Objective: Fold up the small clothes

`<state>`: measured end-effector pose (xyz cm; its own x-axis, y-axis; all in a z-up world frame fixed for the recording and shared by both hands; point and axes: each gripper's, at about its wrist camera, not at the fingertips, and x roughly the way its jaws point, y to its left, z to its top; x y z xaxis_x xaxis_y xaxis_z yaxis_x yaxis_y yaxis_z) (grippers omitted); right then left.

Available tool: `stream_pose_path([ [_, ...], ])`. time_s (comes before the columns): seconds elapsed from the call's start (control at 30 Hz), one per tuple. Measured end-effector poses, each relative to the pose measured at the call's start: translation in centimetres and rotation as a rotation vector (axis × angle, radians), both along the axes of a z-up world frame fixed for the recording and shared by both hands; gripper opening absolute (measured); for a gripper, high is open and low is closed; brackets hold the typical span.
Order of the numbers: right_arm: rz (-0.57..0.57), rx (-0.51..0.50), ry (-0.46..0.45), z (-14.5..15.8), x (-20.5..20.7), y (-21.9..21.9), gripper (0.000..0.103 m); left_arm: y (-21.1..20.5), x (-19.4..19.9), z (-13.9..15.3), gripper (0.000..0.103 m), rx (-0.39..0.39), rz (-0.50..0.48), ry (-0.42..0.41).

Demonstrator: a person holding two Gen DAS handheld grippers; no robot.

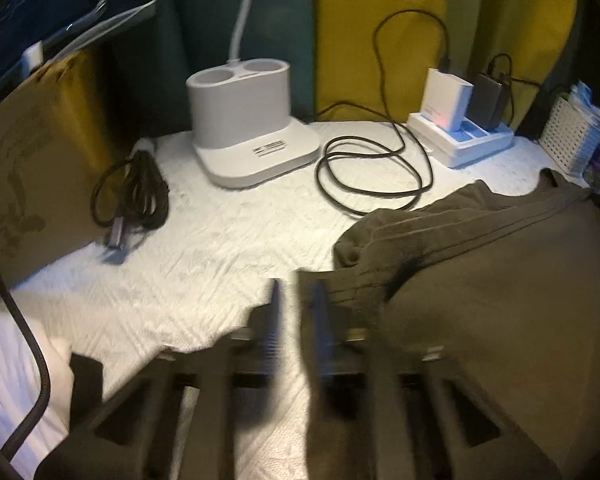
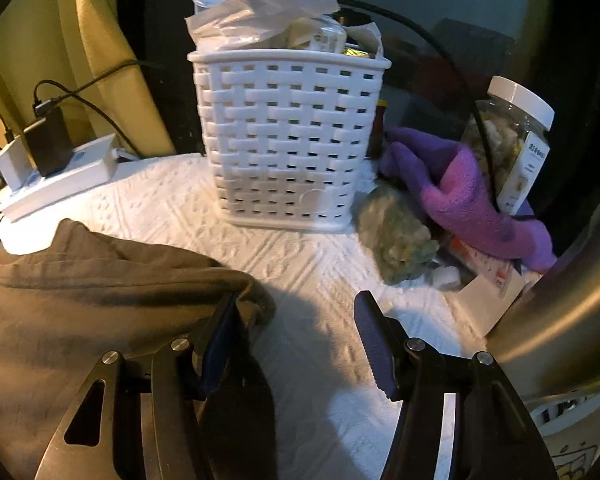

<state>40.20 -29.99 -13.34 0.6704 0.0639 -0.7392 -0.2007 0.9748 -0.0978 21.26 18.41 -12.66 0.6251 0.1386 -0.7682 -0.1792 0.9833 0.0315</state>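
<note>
The brown garment [image 1: 500, 280] lies rumpled on the white tablecloth [image 1: 204, 240], its 2 near edges each close to a claw.

Left gripper [image 1: 296, 300]: blurred, fingers pressed together at the garment's edge; whether cloth is pinched cannot be told.

Right gripper [image 2: 296, 340]: spread, 1 finger [image 2: 220, 344] touching the garment's corner, nothing between the pads.

Recommendation: bring the right claw over the corner fold before closing, confirm both holds, then lift evenly, keeping clear of the basket [image 2: 288, 140] and loose cable [image 1: 364, 176].
</note>
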Motion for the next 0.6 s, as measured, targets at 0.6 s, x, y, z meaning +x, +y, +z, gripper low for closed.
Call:
stream_pose_path([
  [0.6,-0.007,-0.131,-0.056,3.2,-4.6,0.0,0.061,1.4,-2.2,3.4,0.010,0.045,0.154,-0.052],
])
